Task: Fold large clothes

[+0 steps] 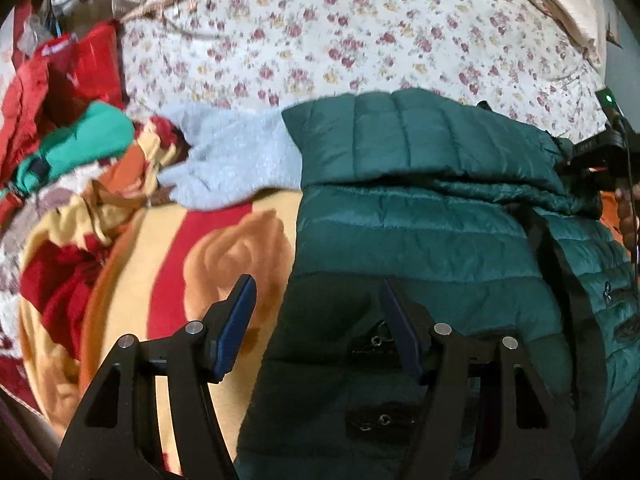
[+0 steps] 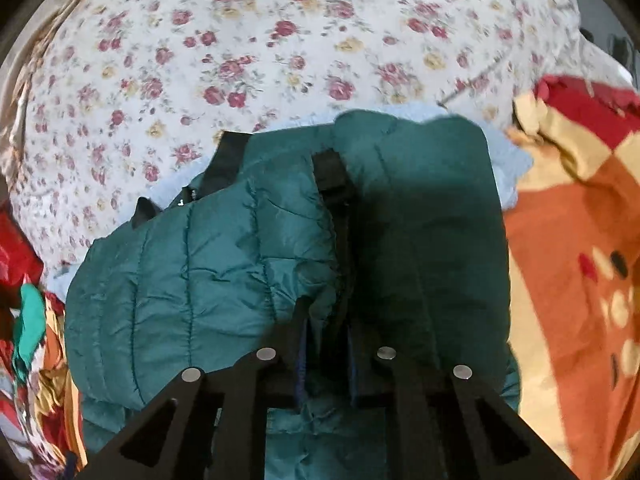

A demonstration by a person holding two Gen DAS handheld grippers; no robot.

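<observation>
Green puffer jacket (image 2: 208, 272) half-folded on bed | my right tool (image 2: 326, 356) pinches its edge, to carry fold | left tool (image 1: 316, 328) wide, empty

There was one green quilted jacket (image 1: 420, 208), one pale blue fleece (image 1: 236, 160), one floral sheet (image 1: 360, 32) and one patterned blanket (image 1: 224, 256). Far left lay one red garment (image 1: 92, 64). Two tools: the left tool (image 1: 316, 320), the right tool (image 2: 326, 356).

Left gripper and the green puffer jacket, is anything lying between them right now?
Nothing visible. The left gripper hangs open right over the green puffer jacket, one finger above the jacket's edge, the other over the blanket.
</observation>
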